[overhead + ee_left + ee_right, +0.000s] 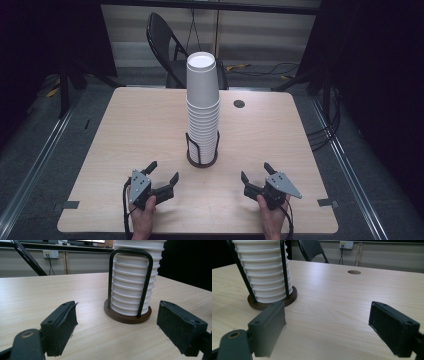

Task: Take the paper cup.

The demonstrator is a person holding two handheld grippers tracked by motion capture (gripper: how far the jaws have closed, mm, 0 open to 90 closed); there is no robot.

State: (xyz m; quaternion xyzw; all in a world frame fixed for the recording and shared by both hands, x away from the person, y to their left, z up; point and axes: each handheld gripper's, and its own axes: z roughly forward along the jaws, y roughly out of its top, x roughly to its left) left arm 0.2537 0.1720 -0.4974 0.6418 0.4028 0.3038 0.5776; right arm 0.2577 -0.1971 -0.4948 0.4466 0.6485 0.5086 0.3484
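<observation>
light: even on table [125,135] | surroundings dark | gripper views soft (near jaws blurred) | glare: none

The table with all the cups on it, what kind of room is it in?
Probably a lab or office workroom. The plain wooden table has a cable hole, a folding chair stands behind it, and cables lie on the grey floor. Only the stack of cups in its holder sits on the table.
</observation>
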